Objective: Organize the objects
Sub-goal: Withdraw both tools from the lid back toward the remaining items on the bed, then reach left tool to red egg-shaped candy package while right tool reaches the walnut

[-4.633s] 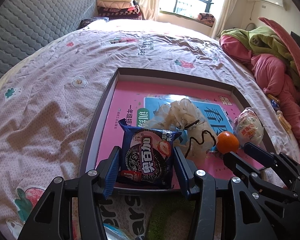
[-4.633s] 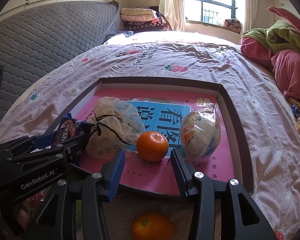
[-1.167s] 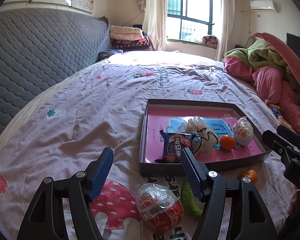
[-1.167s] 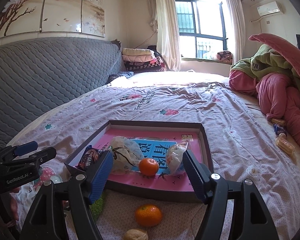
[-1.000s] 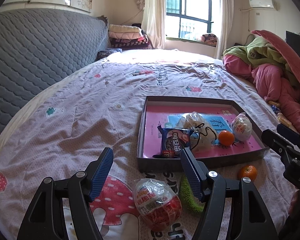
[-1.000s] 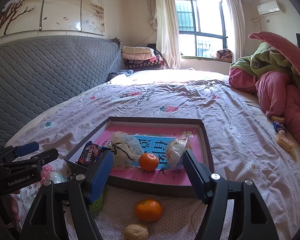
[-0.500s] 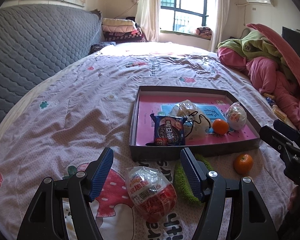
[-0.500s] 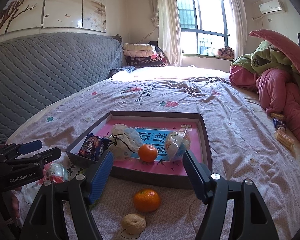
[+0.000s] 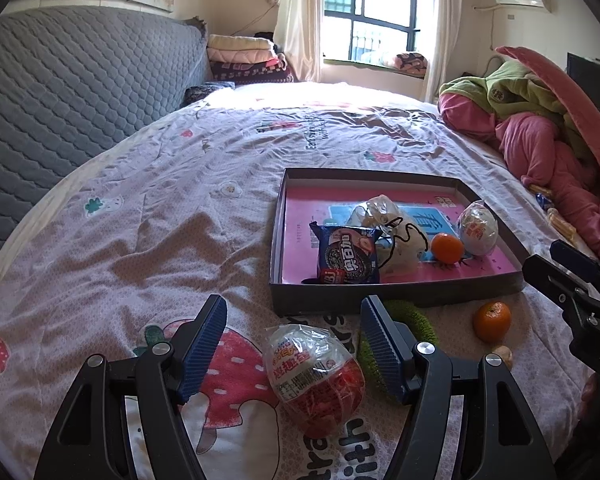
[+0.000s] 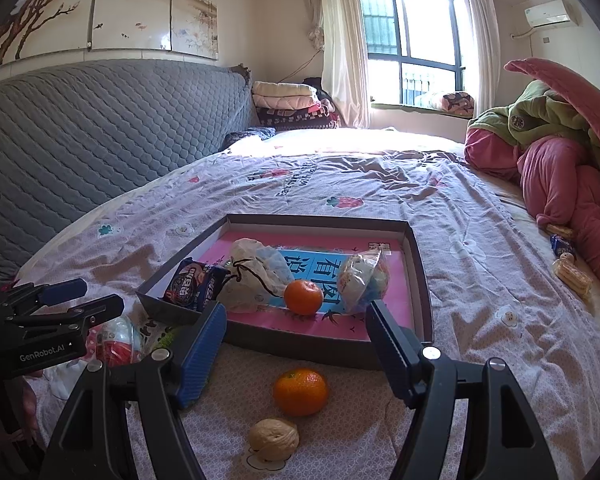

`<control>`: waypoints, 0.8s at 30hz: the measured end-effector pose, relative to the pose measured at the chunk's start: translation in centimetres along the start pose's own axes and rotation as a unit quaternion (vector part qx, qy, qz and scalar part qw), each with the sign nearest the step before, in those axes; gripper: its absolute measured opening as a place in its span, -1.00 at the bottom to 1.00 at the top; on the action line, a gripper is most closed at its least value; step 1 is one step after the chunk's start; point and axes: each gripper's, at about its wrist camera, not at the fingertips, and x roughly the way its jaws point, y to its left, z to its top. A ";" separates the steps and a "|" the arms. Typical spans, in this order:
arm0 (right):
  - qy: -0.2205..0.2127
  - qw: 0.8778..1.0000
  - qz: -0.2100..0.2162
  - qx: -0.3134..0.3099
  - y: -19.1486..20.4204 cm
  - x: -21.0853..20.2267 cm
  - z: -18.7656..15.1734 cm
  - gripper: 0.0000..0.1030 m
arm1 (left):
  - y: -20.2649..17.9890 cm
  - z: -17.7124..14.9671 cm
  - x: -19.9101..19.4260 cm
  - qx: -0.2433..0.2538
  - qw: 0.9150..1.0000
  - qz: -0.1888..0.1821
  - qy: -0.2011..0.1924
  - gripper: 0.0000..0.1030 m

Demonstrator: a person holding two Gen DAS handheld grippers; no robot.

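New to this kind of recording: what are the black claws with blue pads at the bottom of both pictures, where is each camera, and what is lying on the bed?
They are two hand-held grippers; a person carries one in each hand, each with a fisheye camera looking along its fingers. The left gripper and right gripper are both open and hold nothing. On the bedspread sits a shallow box holding a cookie packet, a drawstring pouch, a tangerine and a wrapped toy egg. Outside the box lie a red toy egg, another tangerine, a walnut and a green knitted item.
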 end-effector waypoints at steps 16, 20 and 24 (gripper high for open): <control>0.004 1.000 -0.014 0.016 0.0 -1.6 -1.9 0.39 | -0.3 -2.1 -0.5 -0.024 1.000 0.004 0.018 0.38; 0.000 1.000 -0.018 0.014 0.3 -2.0 -2.2 0.39 | -0.7 -2.3 -0.9 -0.022 1.000 0.006 0.012 0.38; -0.007 1.000 -0.020 0.018 0.4 -2.5 -2.2 0.39 | -0.8 -2.8 -1.4 -0.028 1.000 0.007 0.012 0.38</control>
